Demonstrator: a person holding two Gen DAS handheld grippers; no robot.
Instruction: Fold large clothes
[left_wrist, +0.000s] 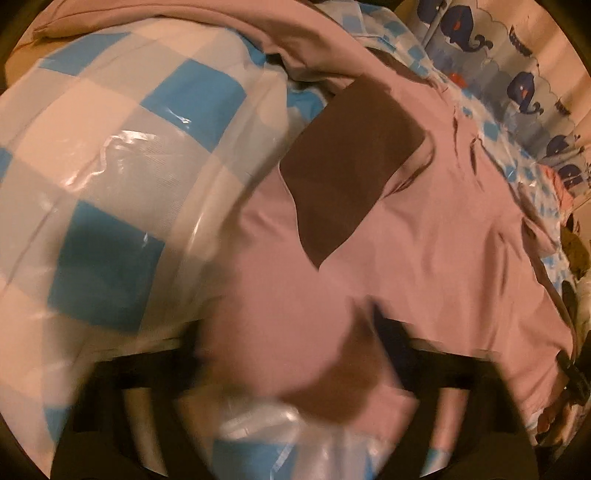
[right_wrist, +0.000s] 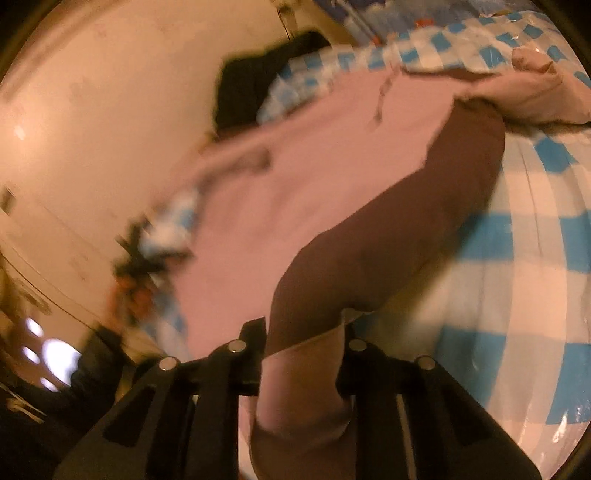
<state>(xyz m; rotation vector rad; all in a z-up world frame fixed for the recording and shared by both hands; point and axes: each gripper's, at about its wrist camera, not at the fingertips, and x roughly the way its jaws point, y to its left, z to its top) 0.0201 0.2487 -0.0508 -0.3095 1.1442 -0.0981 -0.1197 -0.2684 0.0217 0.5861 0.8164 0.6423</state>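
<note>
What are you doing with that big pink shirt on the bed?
Someone is folding a large pink garment with brown patches, spread over a blue-and-white checked cover wrapped in clear plastic. They work with a pair of tongs in each hand. The right tongs are shut on a pink and brown edge of the garment. The left tongs are down over another part of it, with cloth between them, but that view is too blurred to say if they grip it yet.

Pink garment (left_wrist: 424, 236) spread on blue-checked, plastic-covered bed (left_wrist: 122, 155)
</note>
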